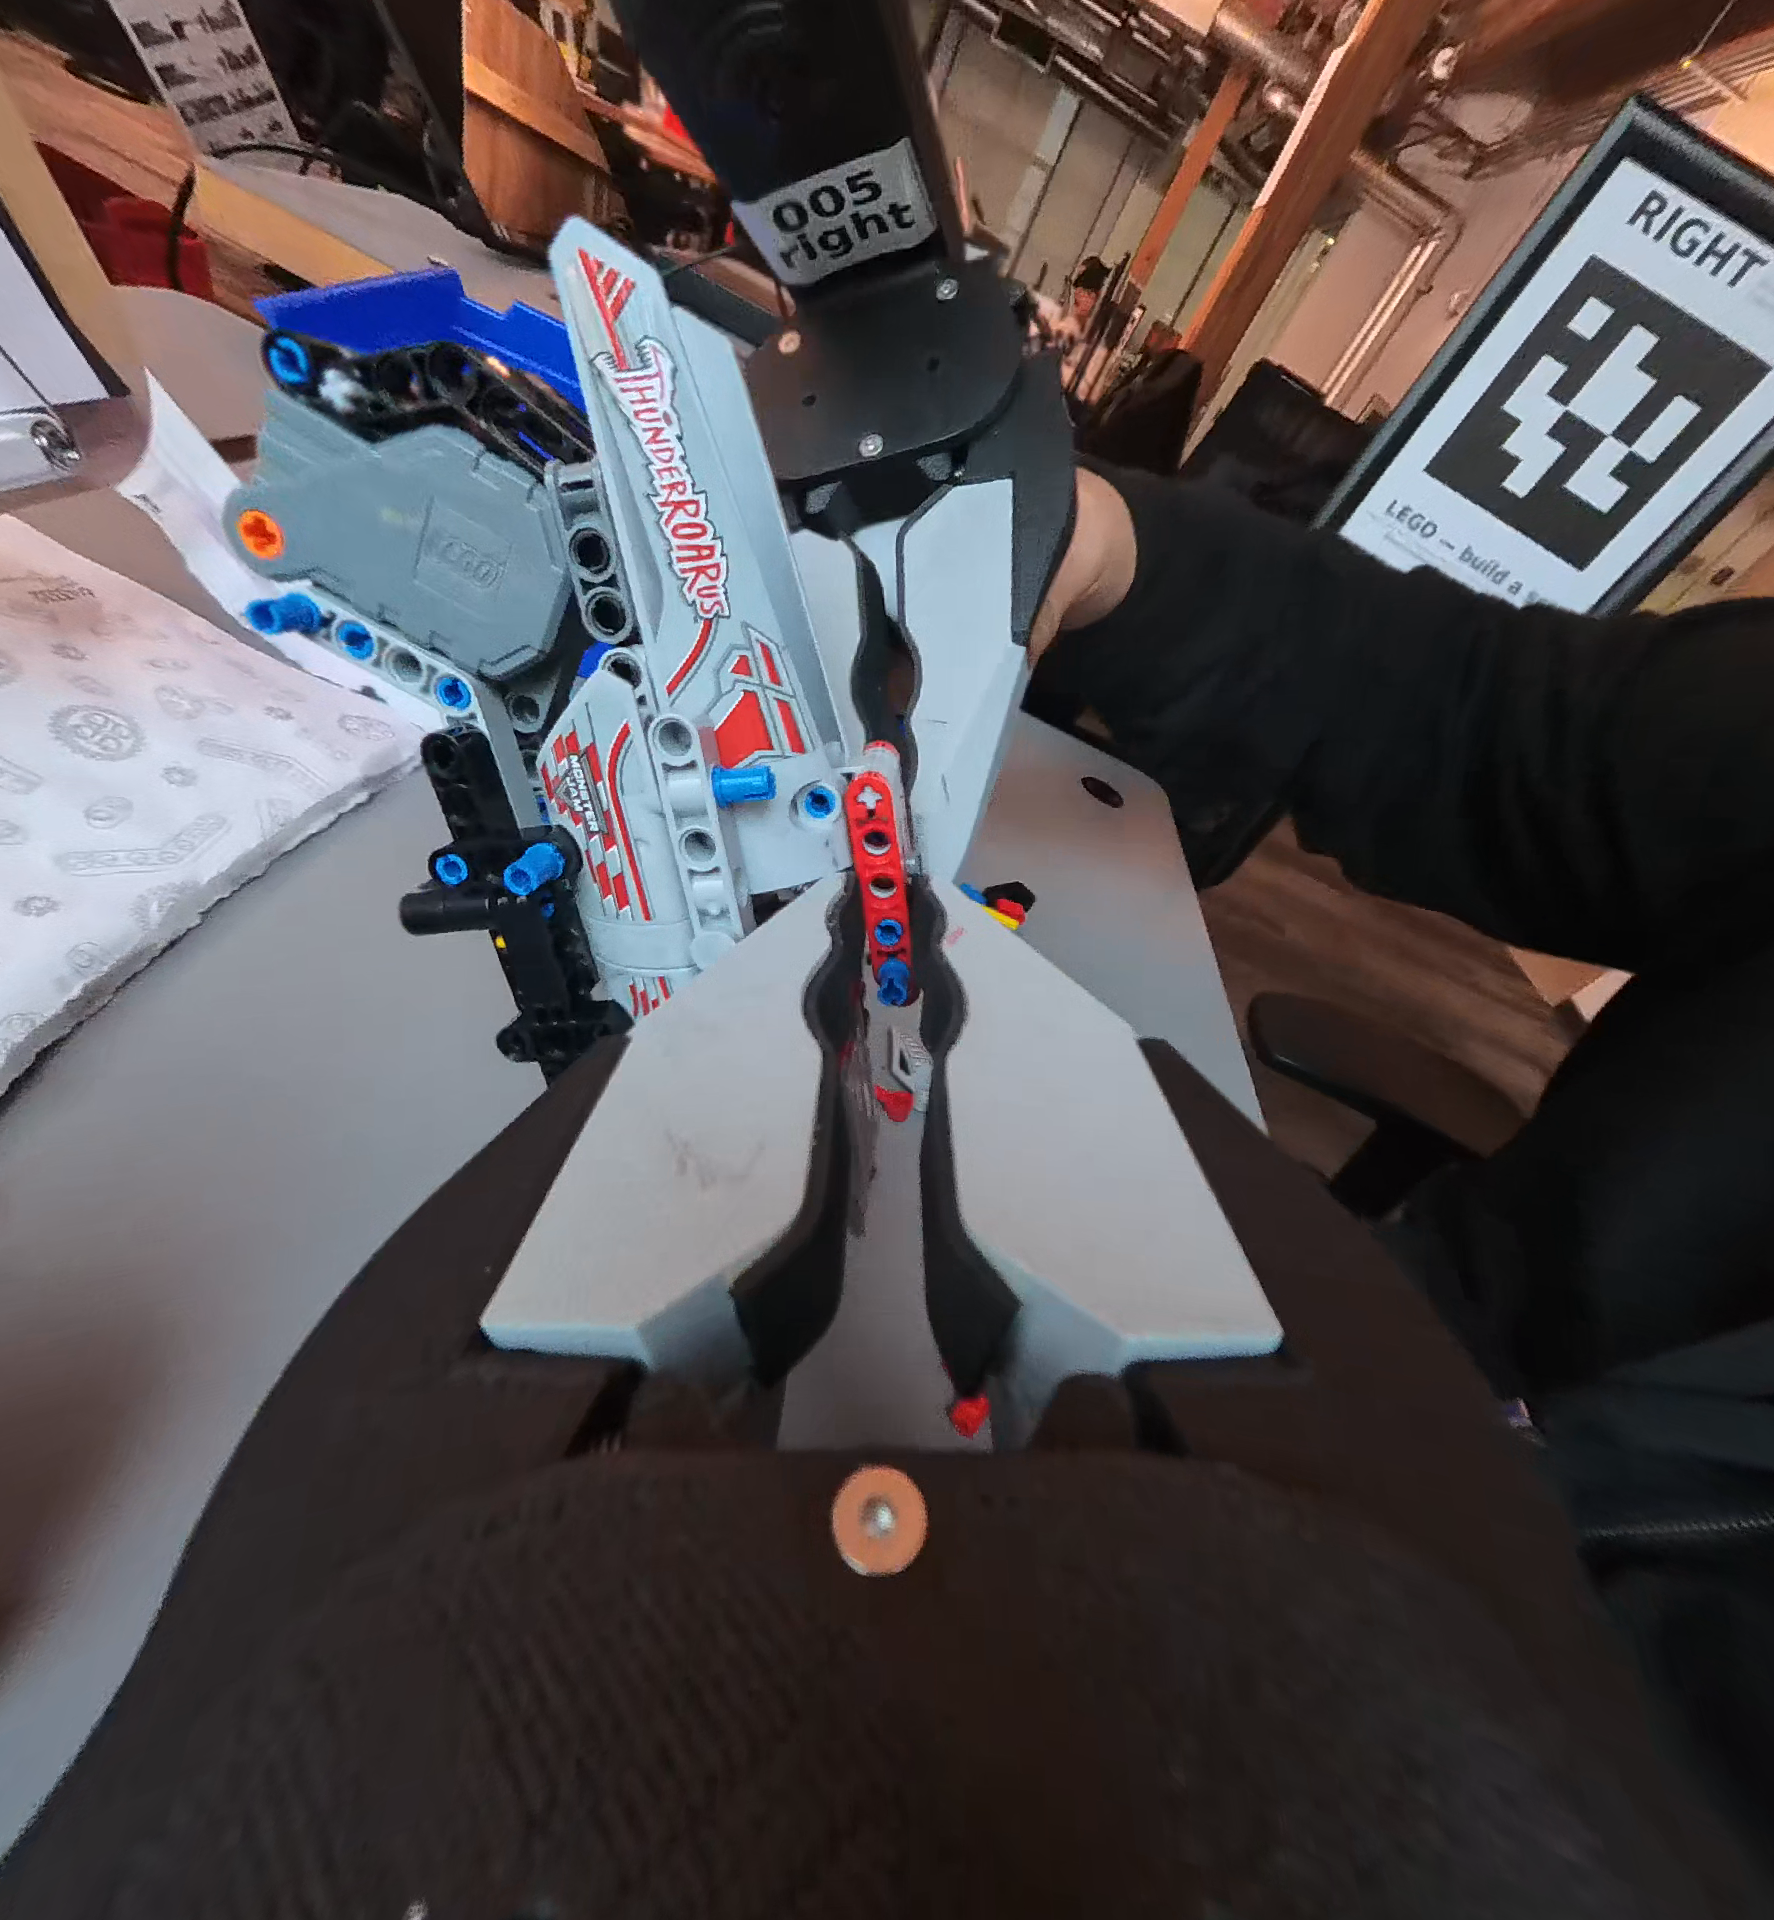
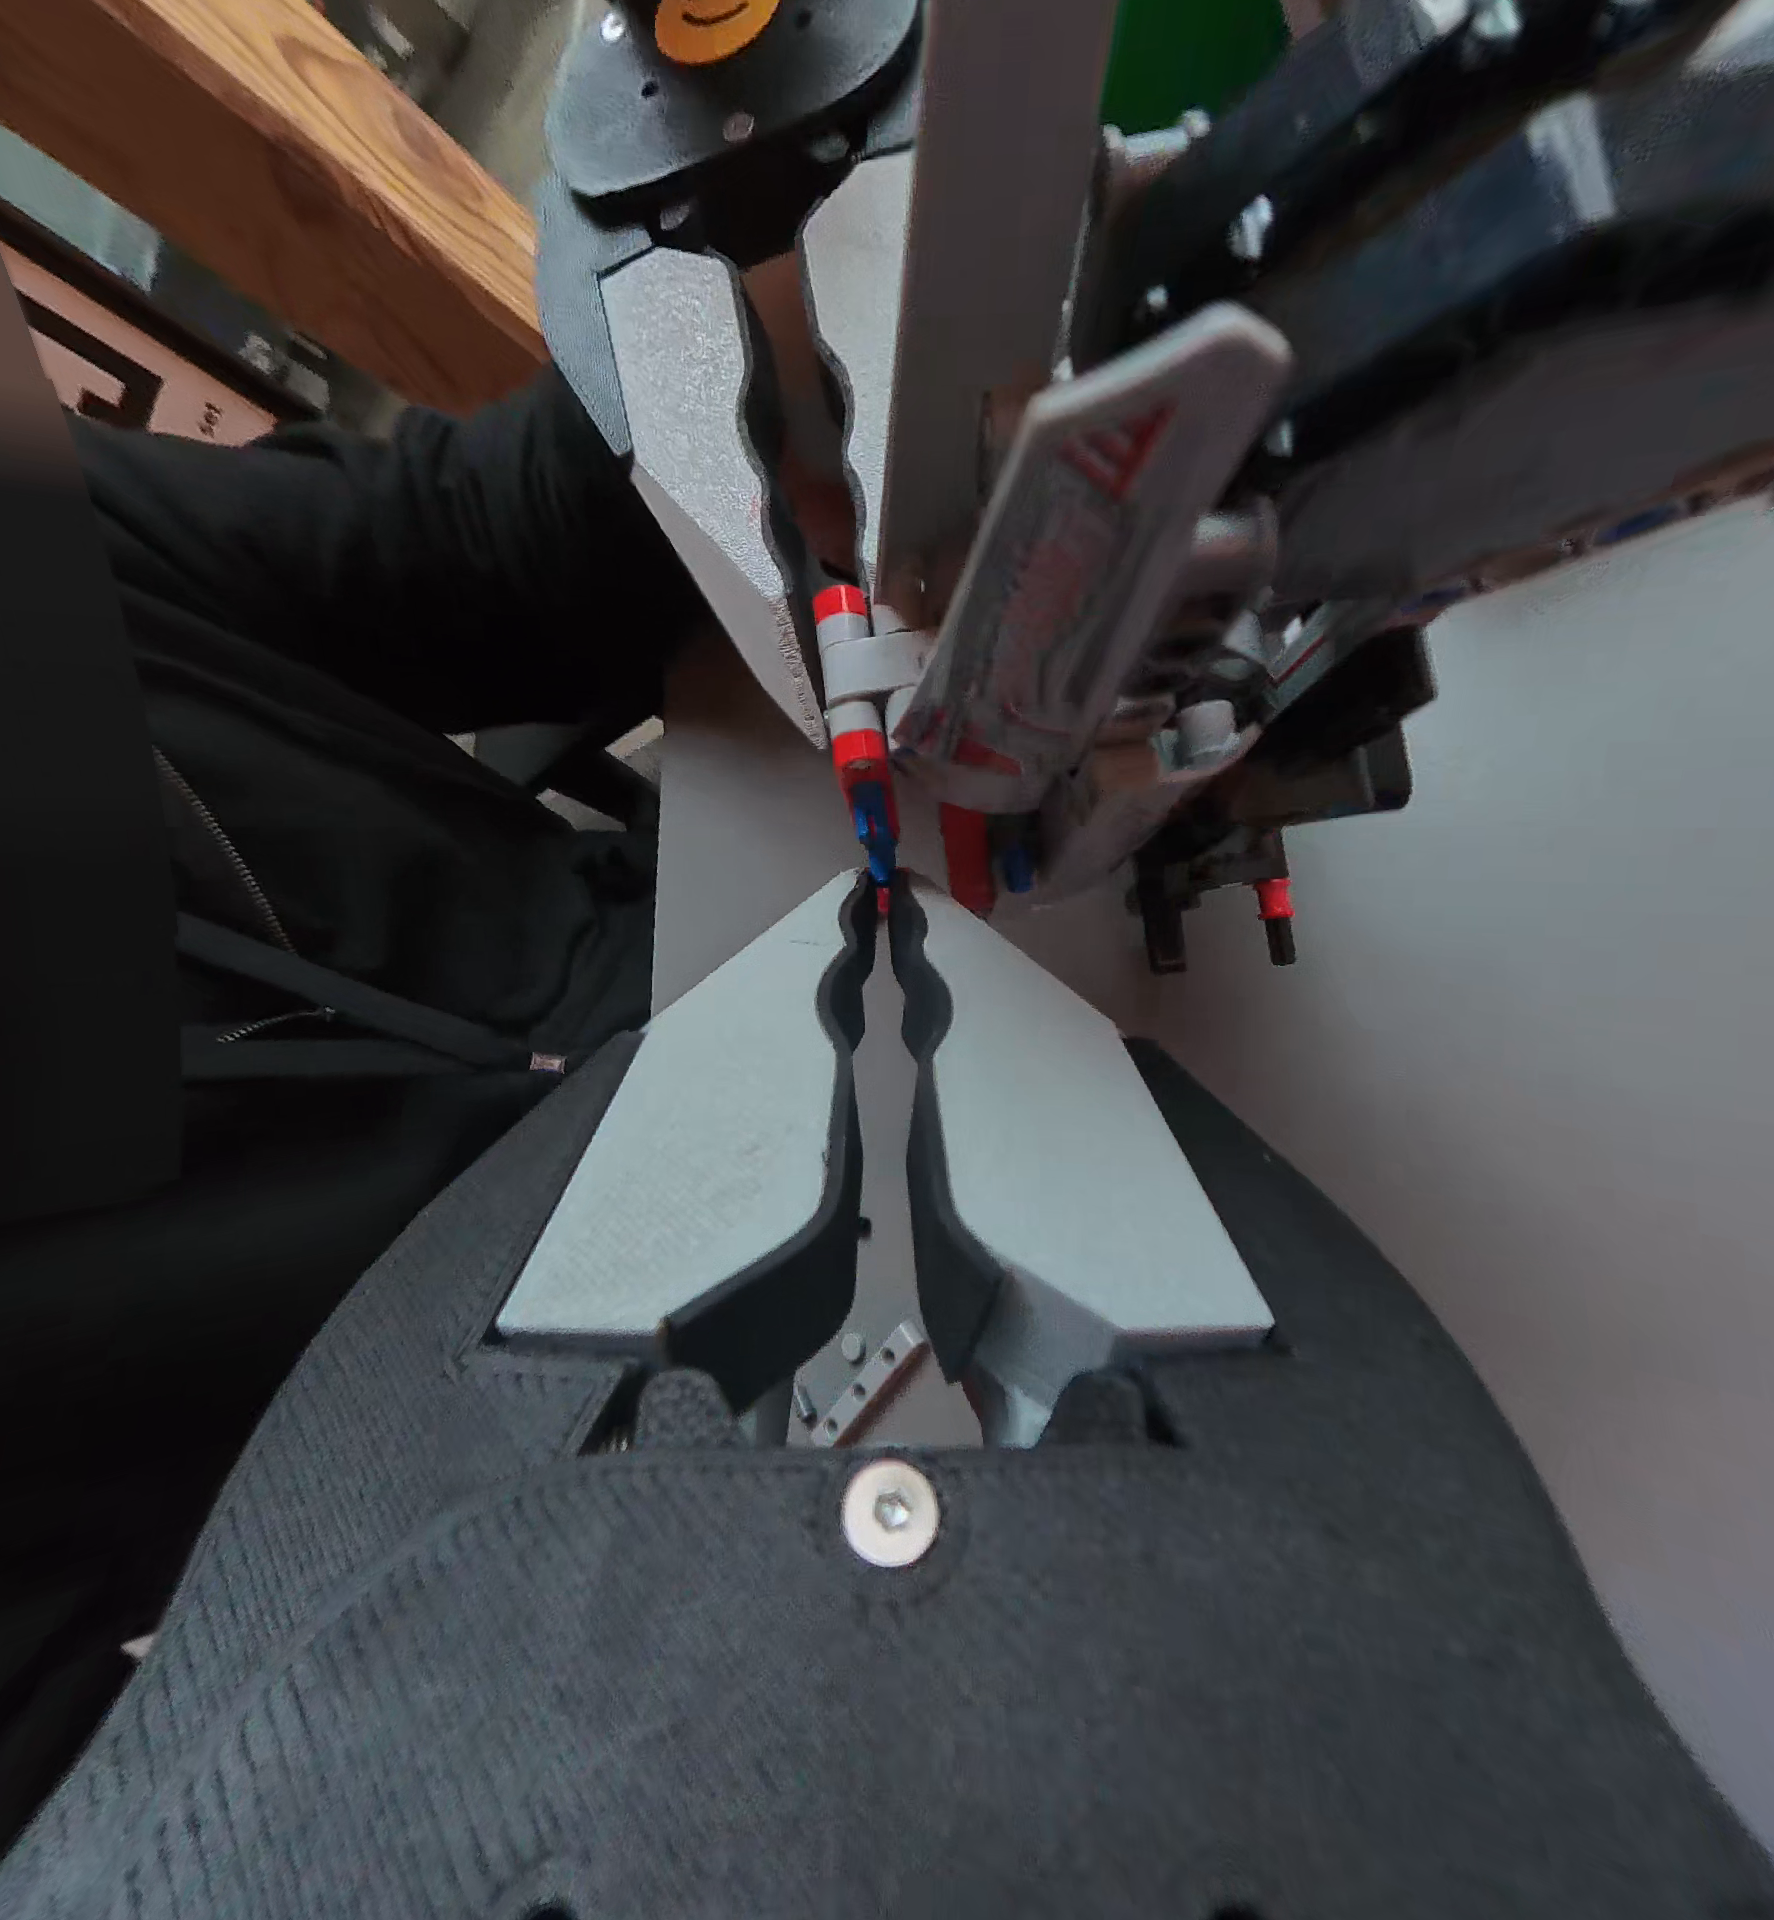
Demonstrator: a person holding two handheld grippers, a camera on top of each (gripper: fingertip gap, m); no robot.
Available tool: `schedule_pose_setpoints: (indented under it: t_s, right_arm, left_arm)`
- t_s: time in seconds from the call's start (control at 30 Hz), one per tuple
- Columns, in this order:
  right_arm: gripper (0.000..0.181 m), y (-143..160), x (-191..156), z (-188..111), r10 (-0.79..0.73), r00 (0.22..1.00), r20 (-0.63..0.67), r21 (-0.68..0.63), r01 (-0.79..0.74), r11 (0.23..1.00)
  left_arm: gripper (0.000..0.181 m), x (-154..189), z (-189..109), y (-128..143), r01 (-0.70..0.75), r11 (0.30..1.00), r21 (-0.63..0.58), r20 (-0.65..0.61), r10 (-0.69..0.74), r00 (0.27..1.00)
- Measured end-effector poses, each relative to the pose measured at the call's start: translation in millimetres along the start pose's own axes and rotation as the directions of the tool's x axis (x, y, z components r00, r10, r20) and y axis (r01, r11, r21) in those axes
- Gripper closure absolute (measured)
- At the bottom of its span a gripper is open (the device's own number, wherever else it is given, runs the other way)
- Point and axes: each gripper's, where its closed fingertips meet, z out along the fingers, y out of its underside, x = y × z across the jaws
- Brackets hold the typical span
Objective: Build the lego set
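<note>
The partly built lego model (image 1: 675, 582) has grey panels with red stickers, a grey motor and black beams. It stands tilted on the grey table (image 1: 239, 1091). A short red beam (image 1: 875, 831) with blue pins sits at the model's right edge. My left gripper (image 1: 885, 914) is shut on the lower part of this beam. My right gripper (image 1: 904, 758) comes down from above onto the beam's upper end. In the right wrist view, my right gripper (image 2: 881, 883) is shut on the end of the red beam (image 2: 865, 764). There the left gripper (image 2: 847, 675) faces it and the model (image 2: 1070, 582) is blurred to the right.
A printed paper sheet (image 1: 83, 748) lies to the left and a blue bin (image 1: 415, 312) stands behind the model. Small loose pieces (image 1: 1002, 904) lie near the table's right edge. A framed sign (image 1: 1610, 395) stands at the right. A black sleeve (image 1: 1434, 727) reaches in. A grey beam (image 2: 862, 1382) lies under my right gripper. Less than 4 cm separates the two grippers' tips.
</note>
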Motion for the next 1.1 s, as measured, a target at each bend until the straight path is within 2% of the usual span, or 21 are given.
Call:
schedule_pose_setpoints:
  t_s: [0.13, 0.2, 0.23, 0.3, 0.47, 0.5, 0.6, 0.73, 0.8, 1.0, 1.1]
  right_arm:
    - [0.181, 2, 1, -3, -0.007, 1.0, 0.013, 0.038, 0.006, 0.999]
    - [0.181, 20, 14, -9, 0.003, 0.999, -0.054, -0.033, -0.005, 0.999]
    - [0.181, 24, 16, -17, 0.025, 0.998, -0.055, -0.006, -0.025, 1.0]
    - [0.181, 19, 7, -30, 0.053, 0.999, -0.006, 0.088, -0.052, 0.995]
    - [0.181, -4, -2, -20, -0.006, 1.0, -0.021, 0.187, 0.009, 0.982]
    - [0.172, -9, -5, -16, -0.018, 1.0, -0.007, 0.209, 0.019, 0.978]
    - [0.166, -18, -7, -12, -0.053, 0.999, -0.01, 0.286, 0.053, 0.957]
    - [0.158, -37, -7, -18, -0.114, 0.993, -0.034, 0.45, 0.117, 0.885]
    - [0.156, -41, -7, -19, -0.123, 0.992, -0.017, 0.484, 0.115, 0.868]
    - [0.163, -38, 11, -16, -0.061, 0.996, -0.067, 0.518, 0.088, 0.851]
    - [0.174, -40, 8, -15, -0.055, 0.998, -0.007, 0.566, 0.049, 0.823]
  left_arm:
    - [0.175, 0, 0, 2, 0.024, 1.0, -0.002, -0.017, -0.024, 1.0]
    - [0.175, -11, -10, -1, 0.019, 1.0, 0.006, 0.042, -0.019, 0.999]
    - [0.175, -22, -23, -8, 0.019, 0.999, 0.038, 0.085, -0.022, 0.996]
    - [0.174, -28, -39, -20, 0.026, 0.995, 0.096, 0.094, -0.035, 0.995]
    - [0.174, -13, -19, -14, 0.023, 0.998, 0.062, 0.044, -0.026, 0.999]
    - [0.174, -14, -19, -14, 0.035, 0.997, 0.073, 0.044, -0.038, 0.998]
    - [0.174, -16, -21, -15, 0.075, 0.992, 0.106, 0.019, -0.077, 0.997]
    - [0.175, -11, -17, -15, 0.132, 0.983, 0.127, -0.041, -0.128, 0.991]
    - [0.174, -11, -13, -11, 0.154, 0.981, 0.12, -0.054, -0.148, 0.988]
    - [0.174, -15, -8, -7, 0.169, 0.977, 0.128, -0.04, -0.165, 0.985]
    - [0.174, -12, -5, -9, 0.177, 0.974, 0.14, -0.053, -0.171, 0.984]
